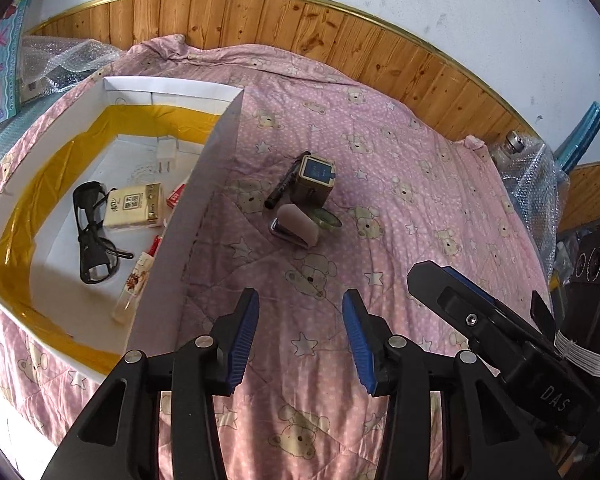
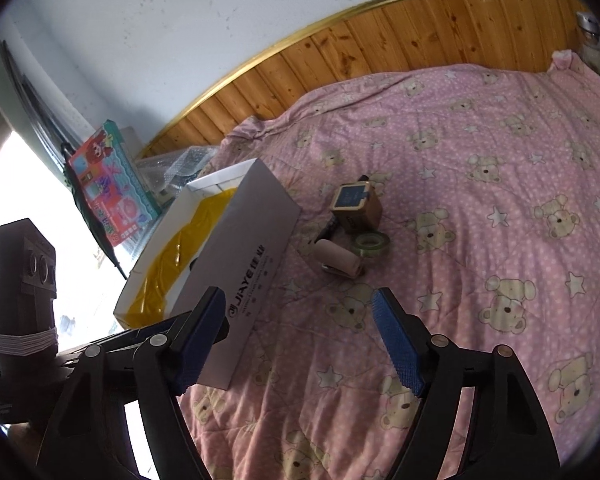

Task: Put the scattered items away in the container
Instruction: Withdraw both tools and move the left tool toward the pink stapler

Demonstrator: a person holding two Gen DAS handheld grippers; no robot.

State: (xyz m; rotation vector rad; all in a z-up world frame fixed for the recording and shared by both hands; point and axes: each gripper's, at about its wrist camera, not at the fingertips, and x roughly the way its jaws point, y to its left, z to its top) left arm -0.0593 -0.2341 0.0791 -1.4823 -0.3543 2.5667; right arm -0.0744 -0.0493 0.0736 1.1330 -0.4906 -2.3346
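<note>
A white box point(image 1: 220, 128) point(image 2: 260, 232) with yellow lining lies on the pink bedspread at the left. Inside it I see black glasses point(image 1: 94, 236), a beige packet point(image 1: 134, 205), a white charger point(image 1: 166, 154) and a small tube point(image 1: 134, 284). To its right on the quilt sit a brown cube point(image 1: 315, 178) point(image 2: 358, 204), a black marker point(image 1: 283, 184), a pink stapler point(image 1: 296, 227) point(image 2: 340, 262) and a tape roll point(image 1: 328, 220) point(image 2: 370, 244). My left gripper point(image 1: 300, 336) is open, short of the cluster. My right gripper point(image 2: 300, 340) is open too, nothing between its fingers.
The pink bear-print quilt point(image 2: 480, 240) covers the bed, with a wooden panel wall point(image 1: 300, 28) behind. Bubble wrap point(image 1: 60, 60) and a colourful box point(image 2: 112, 196) lie beyond the container. The right gripper's body point(image 1: 500, 332) shows at the right of the left wrist view.
</note>
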